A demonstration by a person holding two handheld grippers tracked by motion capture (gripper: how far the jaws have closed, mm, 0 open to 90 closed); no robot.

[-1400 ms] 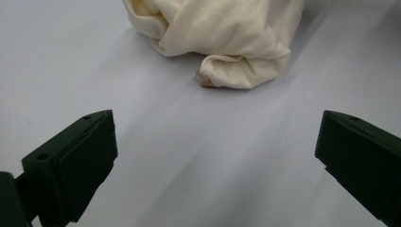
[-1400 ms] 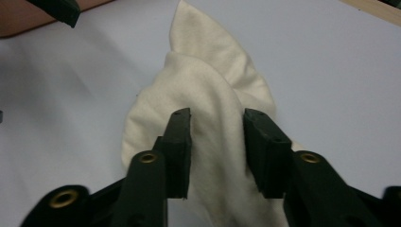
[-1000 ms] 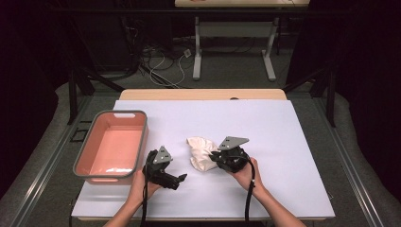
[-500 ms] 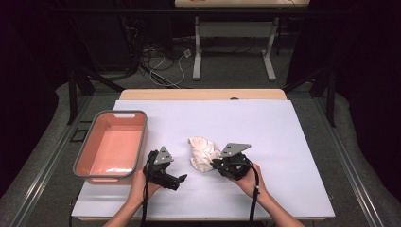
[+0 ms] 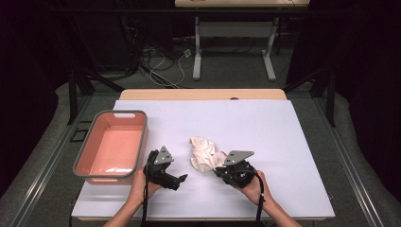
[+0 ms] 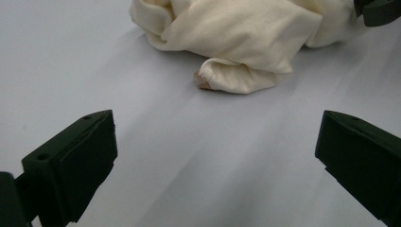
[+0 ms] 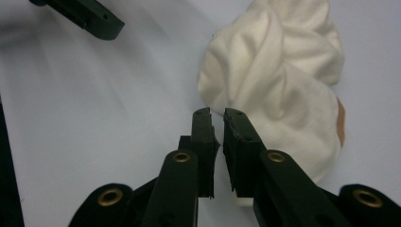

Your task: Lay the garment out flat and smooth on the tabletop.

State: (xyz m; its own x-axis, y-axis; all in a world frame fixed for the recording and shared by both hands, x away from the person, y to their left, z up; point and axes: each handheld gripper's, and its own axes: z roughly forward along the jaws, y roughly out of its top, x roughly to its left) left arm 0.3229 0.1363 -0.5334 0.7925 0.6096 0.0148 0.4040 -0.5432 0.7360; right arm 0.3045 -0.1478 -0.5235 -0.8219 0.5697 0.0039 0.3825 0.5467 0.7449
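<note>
Lying at 10 o'clock off R gripper [image 5: 218,169], jaws nearly closed, nothing held: cloth [image 5: 204,153]; L gripper [image 5: 182,180] wide open, farther.

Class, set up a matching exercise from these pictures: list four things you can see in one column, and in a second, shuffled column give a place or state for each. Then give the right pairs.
Things:
1. crumpled cream cloth
2. salmon-pink plastic bin with grey rim
3. left gripper
4. right gripper

Places or states:
A. jaws nearly closed, at the cloth's edge
B. at the table's left side, nothing inside
C. jaws wide apart, nothing between them
D. lying bunched on the white tabletop

Pairs: 1-D, 2-B, 3-C, 4-A
</note>
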